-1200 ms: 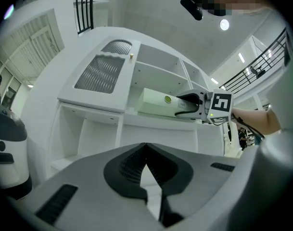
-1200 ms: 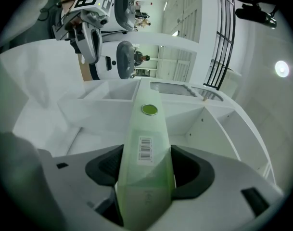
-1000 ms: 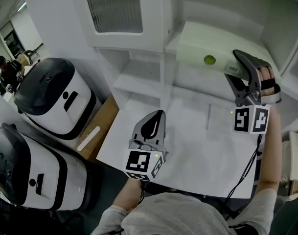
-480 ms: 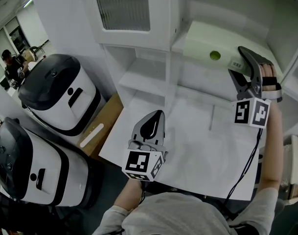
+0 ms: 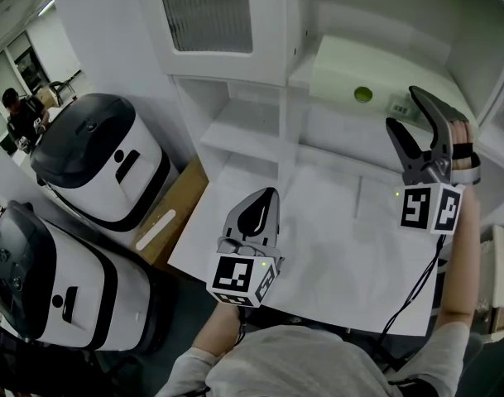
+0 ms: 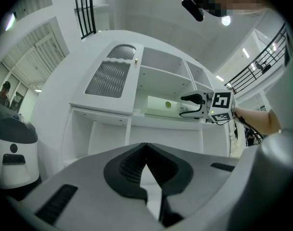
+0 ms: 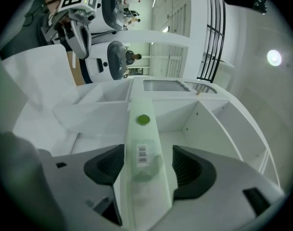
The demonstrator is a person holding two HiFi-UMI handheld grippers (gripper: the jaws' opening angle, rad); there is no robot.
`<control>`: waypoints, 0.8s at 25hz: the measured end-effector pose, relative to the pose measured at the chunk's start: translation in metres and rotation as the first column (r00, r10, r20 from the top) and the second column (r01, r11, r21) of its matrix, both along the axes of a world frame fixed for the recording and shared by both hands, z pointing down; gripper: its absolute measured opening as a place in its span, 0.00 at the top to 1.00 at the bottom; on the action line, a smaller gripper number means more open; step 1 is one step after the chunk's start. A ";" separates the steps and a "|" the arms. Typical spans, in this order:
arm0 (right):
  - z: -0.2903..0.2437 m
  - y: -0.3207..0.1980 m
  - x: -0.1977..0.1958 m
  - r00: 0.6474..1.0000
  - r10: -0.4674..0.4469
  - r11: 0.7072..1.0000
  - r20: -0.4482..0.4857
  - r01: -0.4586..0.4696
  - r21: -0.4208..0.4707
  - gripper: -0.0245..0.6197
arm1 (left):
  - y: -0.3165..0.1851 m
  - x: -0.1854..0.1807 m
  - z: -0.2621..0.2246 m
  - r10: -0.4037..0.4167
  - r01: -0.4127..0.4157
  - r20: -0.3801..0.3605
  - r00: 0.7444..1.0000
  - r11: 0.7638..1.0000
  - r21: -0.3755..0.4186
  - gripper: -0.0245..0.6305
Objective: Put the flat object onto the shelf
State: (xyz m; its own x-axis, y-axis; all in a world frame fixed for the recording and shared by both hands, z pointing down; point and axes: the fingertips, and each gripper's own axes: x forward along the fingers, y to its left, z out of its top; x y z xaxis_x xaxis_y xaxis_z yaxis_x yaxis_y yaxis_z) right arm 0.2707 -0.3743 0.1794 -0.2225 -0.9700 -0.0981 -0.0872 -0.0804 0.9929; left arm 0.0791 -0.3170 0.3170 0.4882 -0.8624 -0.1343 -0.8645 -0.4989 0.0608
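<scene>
The flat object, a pale green box (image 5: 363, 73) with a green dot and a barcode label, lies on the white shelf (image 5: 318, 56) at the upper right. My right gripper (image 5: 403, 110) is at its near end. In the right gripper view the box (image 7: 144, 143) runs between the pads (image 7: 107, 163), which stand a little off its edges. These jaws have just been opening, with the box's end still between them. My left gripper (image 5: 260, 198) hovers shut and empty over the white table (image 5: 334, 263), its tips meeting (image 6: 146, 146).
A cabinet with a ribbed glass door (image 5: 206, 11) hangs at the upper left above open compartments (image 5: 243, 126). Two white-and-black appliances (image 5: 94, 160) (image 5: 45, 279) and a cardboard sheet (image 5: 173, 213) stand left of the table. A person (image 5: 20, 114) sits far off.
The right gripper's jaws stand wider than before, and it has drawn slightly back from the box. The box stays on the shelf. The left gripper has not moved.
</scene>
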 end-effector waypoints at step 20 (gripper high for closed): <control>-0.002 -0.009 0.017 0.982 0.041 0.999 0.187 -0.047 0.026 0.95 | 0.012 -0.016 0.008 -0.016 0.016 0.011 1.000 1.000 -0.022 0.94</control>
State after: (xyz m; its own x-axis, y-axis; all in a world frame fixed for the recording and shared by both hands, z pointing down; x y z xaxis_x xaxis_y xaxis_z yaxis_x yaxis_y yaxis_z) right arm 0.2874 -0.3834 0.1773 -0.1551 -0.9743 -0.1634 -0.2658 -0.1182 0.9568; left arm 0.0628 -0.3047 0.3252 0.4755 -0.8728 -0.1097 -0.8731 -0.4835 0.0623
